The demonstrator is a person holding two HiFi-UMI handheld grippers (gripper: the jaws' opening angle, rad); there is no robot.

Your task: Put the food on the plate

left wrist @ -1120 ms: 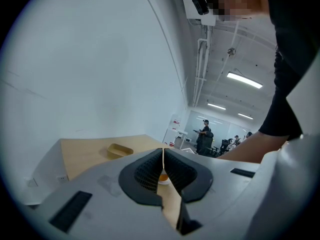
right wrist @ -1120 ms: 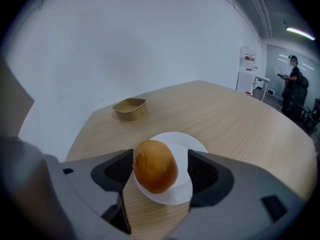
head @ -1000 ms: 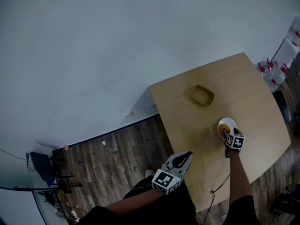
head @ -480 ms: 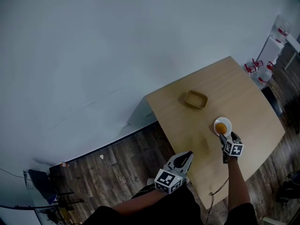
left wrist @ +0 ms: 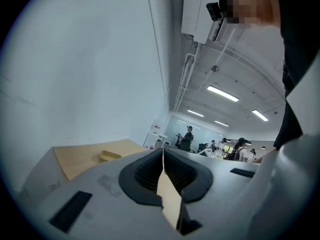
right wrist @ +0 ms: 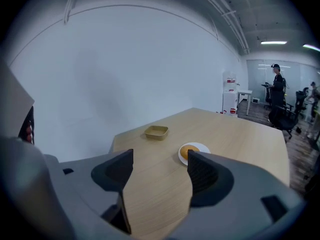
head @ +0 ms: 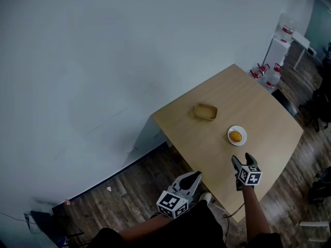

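Orange-gold food (head: 236, 136) sat on the small white plate (head: 230, 132), which lay on the wooden table (head: 269, 107) well in from its edges, with a tan tray (head: 205, 111) apart from it, nearer the wall-side edge. I held the right gripper (head: 242, 160) above the table toward its near corner, short of the plate, jaws spread wide with only bare tabletop between them. My left gripper (head: 192, 179) hung just off the table's near edge over the dark plank floor (head: 129, 185), jaws pressed together and empty
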